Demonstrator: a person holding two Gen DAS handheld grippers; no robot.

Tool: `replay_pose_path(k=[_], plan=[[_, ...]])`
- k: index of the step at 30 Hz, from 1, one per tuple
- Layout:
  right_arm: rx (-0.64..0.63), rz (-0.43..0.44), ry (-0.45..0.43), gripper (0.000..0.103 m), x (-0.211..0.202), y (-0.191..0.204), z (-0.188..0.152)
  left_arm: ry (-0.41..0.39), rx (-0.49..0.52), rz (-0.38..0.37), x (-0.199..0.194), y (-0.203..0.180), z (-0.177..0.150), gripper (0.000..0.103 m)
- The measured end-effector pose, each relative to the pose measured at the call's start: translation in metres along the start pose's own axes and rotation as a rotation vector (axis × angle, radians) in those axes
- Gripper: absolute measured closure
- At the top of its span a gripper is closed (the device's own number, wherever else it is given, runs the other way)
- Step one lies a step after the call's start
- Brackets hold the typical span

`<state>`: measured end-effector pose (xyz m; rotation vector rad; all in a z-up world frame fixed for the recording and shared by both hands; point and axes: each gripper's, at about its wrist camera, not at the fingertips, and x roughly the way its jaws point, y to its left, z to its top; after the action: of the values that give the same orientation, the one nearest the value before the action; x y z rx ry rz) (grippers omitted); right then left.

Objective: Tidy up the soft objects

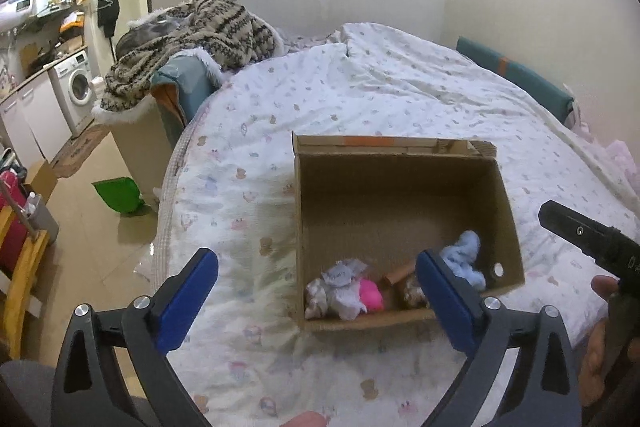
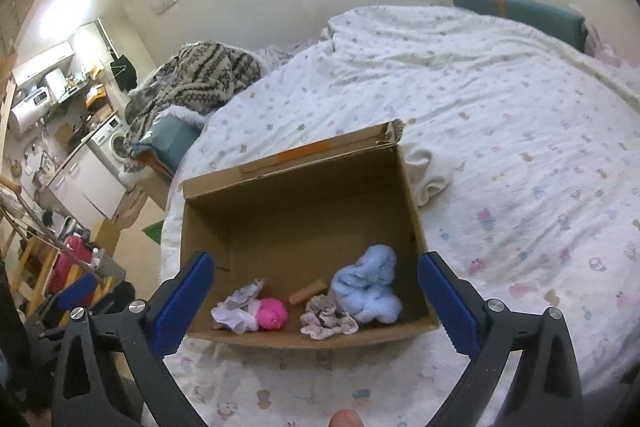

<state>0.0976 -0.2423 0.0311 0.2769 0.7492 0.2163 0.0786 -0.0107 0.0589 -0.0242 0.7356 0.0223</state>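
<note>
Both my grippers, left (image 1: 316, 291) and right (image 2: 316, 291), gape empty over the cardboard box (image 2: 200, 223); ahead and right of my right one lies a white cloth (image 2: 430, 173), and reaching across could nudge the box askew

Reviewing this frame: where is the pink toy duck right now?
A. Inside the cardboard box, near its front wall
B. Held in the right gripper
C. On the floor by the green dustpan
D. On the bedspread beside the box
A: the pink duck lies on the floor of the cardboard box, by the front wall, next to a white cloth; both grippers are open and empty.
</note>
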Motion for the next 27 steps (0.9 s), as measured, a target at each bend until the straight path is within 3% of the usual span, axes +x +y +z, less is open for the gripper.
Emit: replay_pose_path(k=[6,16,23,27], plan=[[-0.056,-0.043,-0.024,0.000,-0.015,0.006,-0.024,-0.043,-0.022,0.011,-0.025,0.009,-0.021,0.001],[-0.108,-0.102,0.001,0.000,-0.007,0.010,-0.065,0.025,-0.048,-0.008,-0.014,0.009,-0.054,0.001],[-0.192,-0.121,-0.024,0.000,-0.002,0.025,-0.070,0.058,-0.069,0.007,0.001,0.014,-0.058,0.001],[-0.196,-0.118,-0.064,0.000,-0.008,0.027,-0.068,0.037,-0.081,0.016,-0.001,0.018,-0.056,0.001]])
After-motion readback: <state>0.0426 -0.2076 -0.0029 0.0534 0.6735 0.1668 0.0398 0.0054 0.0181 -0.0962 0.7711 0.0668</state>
